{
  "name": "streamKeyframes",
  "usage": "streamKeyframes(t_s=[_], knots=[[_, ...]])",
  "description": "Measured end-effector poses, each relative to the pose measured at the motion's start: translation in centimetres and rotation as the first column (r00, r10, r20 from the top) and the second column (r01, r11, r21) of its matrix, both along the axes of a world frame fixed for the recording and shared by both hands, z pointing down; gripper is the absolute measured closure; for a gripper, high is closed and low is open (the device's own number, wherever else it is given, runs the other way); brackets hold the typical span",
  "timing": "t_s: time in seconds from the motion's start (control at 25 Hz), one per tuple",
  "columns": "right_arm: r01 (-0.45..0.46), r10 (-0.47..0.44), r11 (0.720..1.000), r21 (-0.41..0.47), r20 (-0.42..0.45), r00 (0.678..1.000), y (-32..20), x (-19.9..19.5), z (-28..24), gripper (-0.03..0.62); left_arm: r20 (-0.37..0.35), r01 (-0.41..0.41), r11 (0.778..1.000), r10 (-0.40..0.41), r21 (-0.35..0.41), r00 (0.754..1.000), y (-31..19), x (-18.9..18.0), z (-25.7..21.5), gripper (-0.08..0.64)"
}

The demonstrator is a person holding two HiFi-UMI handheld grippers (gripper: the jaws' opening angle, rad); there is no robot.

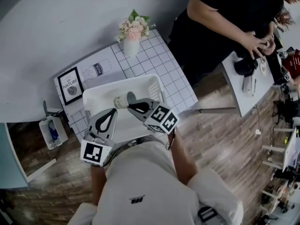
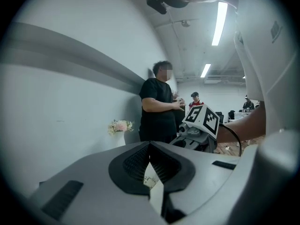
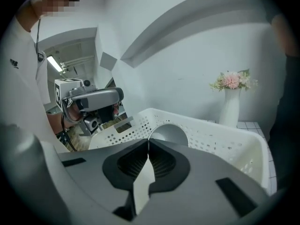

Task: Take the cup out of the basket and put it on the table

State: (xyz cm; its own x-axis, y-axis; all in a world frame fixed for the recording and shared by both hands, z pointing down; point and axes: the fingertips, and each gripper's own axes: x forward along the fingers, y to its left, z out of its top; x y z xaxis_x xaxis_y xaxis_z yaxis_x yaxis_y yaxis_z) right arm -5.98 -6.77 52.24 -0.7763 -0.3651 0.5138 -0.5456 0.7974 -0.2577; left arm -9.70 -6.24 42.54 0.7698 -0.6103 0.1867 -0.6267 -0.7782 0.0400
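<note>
One white cup (image 1: 121, 101) lies sideways in the single white basket (image 1: 151, 80) at mid-frame, on the tiled surface (image 1: 157, 62). The right gripper (image 1: 132, 105) pinches its rim with its fingers. The left gripper (image 1: 113, 111) has its fingers closed, empty. One flower vase (image 1: 131, 46) stands above.

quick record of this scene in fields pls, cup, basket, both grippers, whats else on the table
cup: lying on its side inside the basket
basket: white, perforated, on the table
right gripper: jaws closed at the cup's rim, apparently gripping it
left gripper: jaws together, nothing between them, over the basket's near side
also on table: flower vase, framed print
task stage: cup not yet out of the basket
</note>
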Motion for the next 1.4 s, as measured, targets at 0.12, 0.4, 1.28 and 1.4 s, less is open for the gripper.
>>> streamKeyframes(t_s=[0.12,0.4,1.28,1.4], knots=[[-0.037,0.037,0.999,0.032,0.01,0.999,0.1,0.9,-1.4,0.572,-0.006,-0.037,0.999,0.037,0.013,0.999,0.2,1.1,-0.4,0.554],[-0.127,0.122,0.988,0.089,0.06,0.991,0.2,3.0,-4.4,0.572,-0.008,-0.116,0.993,0.117,0.02,0.993,0.6,3.4,-1.0,0.554],[-0.401,0.383,0.897,0.183,0.127,0.915,0.6,12.7,-8.5,0.572,-0.012,-0.322,0.943,0.324,0.085,0.946,0.5,11.3,-3.0,0.554],[-0.438,0.419,0.88,0.183,0.137,0.898,0.7,14.3,-8.6,0.572,-0.005,-0.352,0.932,0.354,0.084,0.935,0.5,12.7,-3.0,0.554]])
